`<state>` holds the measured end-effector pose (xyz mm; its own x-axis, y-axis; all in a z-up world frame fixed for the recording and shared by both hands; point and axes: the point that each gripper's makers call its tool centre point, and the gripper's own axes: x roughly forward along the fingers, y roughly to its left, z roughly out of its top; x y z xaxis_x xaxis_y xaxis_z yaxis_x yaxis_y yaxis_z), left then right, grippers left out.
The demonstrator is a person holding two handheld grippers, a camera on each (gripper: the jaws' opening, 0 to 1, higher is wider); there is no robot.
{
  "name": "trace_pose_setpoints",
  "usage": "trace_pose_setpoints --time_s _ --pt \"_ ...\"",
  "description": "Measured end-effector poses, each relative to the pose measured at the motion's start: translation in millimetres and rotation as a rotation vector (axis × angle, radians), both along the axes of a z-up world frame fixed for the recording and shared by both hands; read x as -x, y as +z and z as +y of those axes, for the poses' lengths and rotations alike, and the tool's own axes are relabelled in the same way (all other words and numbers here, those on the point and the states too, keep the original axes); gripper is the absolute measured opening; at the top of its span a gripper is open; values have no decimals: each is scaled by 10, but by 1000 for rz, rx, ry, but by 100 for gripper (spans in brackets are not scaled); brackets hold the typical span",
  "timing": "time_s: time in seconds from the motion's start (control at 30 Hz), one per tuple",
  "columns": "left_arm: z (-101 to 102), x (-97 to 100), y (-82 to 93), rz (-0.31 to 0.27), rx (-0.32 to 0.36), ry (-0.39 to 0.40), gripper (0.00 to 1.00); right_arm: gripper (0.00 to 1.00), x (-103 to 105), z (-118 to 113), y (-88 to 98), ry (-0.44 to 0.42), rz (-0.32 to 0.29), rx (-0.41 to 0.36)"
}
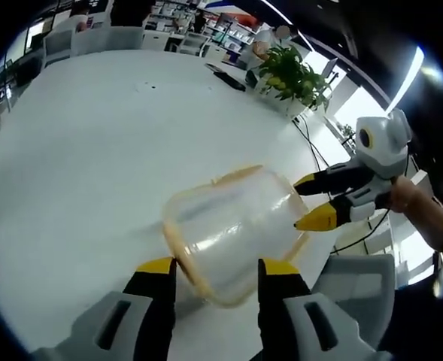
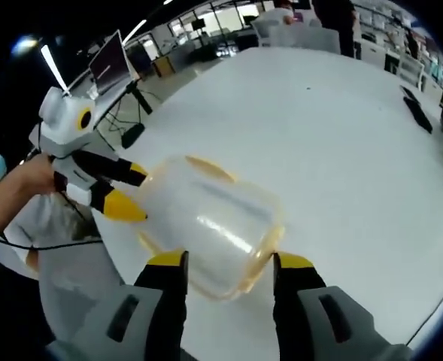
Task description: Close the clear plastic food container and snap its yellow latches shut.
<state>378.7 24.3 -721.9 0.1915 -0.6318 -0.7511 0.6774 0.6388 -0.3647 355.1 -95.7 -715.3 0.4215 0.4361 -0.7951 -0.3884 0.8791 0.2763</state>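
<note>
Tabletop (image 1: pixel 93 150): a large white surface, bare around the container. A potted plant (image 1: pixel 292 75) stands at its far edge.
Container (image 1: pixel 232 233): clear plastic with a yellow rim, seemingly tipped on its side near the tabletop's edge, between the two grippers. The latches cannot be made out.
Left gripper (image 1: pixel 217 267): its fingers stand apart on either side of the container's near end. They hold nothing firmly that I can tell.
Right gripper (image 1: pixel 311 203): its fingers stand apart, yellow tips just beside or touching the opposite end.
Step in hand, by my judgement: steady the container from both ends, set it upright, then press the latches one at a time.
</note>
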Motion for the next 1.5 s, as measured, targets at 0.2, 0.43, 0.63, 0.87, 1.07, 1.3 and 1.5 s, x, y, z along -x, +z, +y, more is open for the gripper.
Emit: trace_pose_setpoints --time_s 0.2,0.43,0.63,0.87,1.07,1.3,1.5 --pt "19 -38 68 -31 8 -13 39 41 -32 -21 87 50 -29 14" --pt "14 -130 265 -104 26 -61 38 40 -50 -26 143 174 -57 55" --pt "-114 -182 503 -164 77 -112 34 40 -147 1 258 278 -112 59" --pt "-183 -158 501 -207 38 -205 32 37 -227 48 366 346 -172 42" --pt "-271 -121 512 -249 25 -282 27 32 -277 121 424 416 -221 31" --pt "-390 -71 501 -285 14 -362 23 25 -295 259 443 519 -250 37" --pt "-463 -29 475 -300 4 -412 23 21 -337 327 411 582 -258 63"
